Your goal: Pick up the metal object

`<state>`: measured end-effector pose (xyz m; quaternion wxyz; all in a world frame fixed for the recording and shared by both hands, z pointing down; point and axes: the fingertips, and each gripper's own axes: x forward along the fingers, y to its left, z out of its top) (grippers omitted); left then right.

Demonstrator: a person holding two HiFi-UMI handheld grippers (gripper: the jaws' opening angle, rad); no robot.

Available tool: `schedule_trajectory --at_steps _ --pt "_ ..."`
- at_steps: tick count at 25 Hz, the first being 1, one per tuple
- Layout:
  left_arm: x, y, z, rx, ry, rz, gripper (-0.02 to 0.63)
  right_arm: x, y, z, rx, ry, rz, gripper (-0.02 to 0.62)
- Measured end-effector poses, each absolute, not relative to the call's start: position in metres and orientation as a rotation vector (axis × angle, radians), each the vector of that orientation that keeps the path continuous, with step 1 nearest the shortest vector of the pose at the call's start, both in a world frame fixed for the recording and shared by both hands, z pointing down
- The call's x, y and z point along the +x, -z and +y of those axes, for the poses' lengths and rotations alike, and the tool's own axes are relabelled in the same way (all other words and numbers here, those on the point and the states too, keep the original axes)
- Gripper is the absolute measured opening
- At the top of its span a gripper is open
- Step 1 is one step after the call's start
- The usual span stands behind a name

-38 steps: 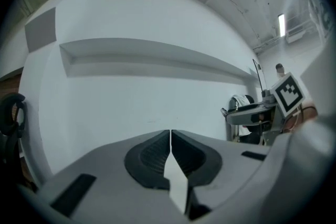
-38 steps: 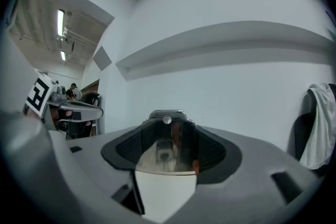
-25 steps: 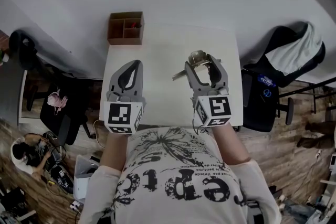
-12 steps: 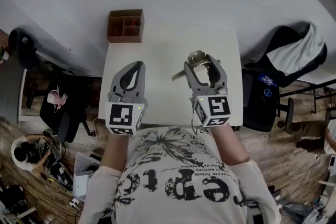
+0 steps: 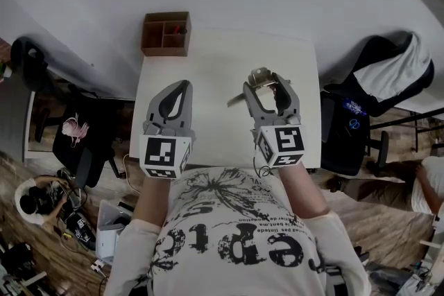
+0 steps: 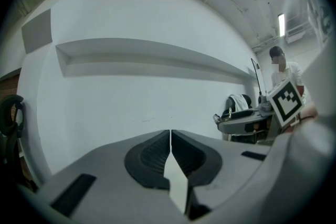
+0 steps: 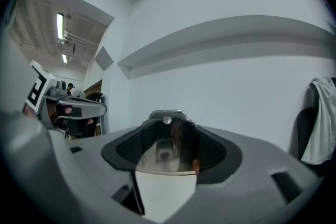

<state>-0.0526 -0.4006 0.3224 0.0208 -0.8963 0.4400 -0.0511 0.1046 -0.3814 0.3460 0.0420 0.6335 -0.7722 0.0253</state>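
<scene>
My right gripper is shut on the metal object, a shiny piece with a thin arm sticking out to the left, held above the white table. In the right gripper view the metal object fills the gap between the dark pads, its top edge at the fingertips. My left gripper hovers over the table's left half, shut with nothing in it; in the left gripper view its jaws meet along a thin line. That view also shows the other gripper off to the right.
A brown compartmented box sits at the table's far left corner with a small red item inside. Black chairs stand on both sides: one at the left, one at the right next to a jacket-draped chair. The white wall lies beyond.
Both grippers and the metal object stay where they were. Only people on the floor at the picture's edges have shifted.
</scene>
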Motion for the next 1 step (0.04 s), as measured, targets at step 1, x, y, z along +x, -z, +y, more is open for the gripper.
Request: schedule_trajectory --at_steps 1 --pt "-0.0516 -0.3226 -0.4008 -2.781 0.16 1.363 0.012 0.105 -0.3467 -0.3817 1.938 -0.08 -2.363 0.281"
